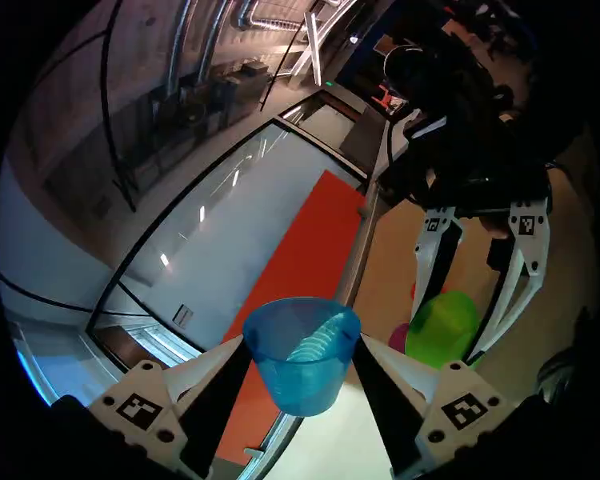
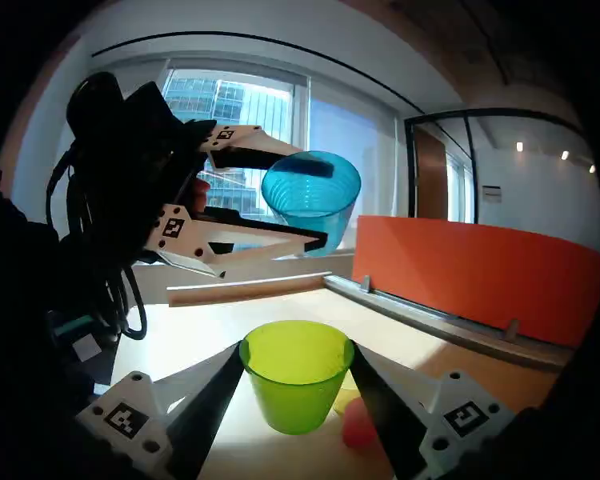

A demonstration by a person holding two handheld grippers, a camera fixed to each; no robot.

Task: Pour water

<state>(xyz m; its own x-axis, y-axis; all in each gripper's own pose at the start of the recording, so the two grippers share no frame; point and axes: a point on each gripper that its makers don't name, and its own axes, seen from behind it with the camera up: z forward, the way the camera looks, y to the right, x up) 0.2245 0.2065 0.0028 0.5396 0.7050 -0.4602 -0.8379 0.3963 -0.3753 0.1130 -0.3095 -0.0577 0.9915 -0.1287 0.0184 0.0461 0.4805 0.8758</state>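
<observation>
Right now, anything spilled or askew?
No spill visible on the tabletop. The blue cup is tilted in the left gripper, held higher than the upright green cup in the right gripper; that fits pouring. No water stream can be made out.

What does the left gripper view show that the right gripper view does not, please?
Left gripper view: ceiling pipes overhead. Right gripper view: a window with tall buildings outside. Shared: the blue cup held in the left gripper, the green cup in the right gripper, and the orange divider along the wooden table.
</observation>
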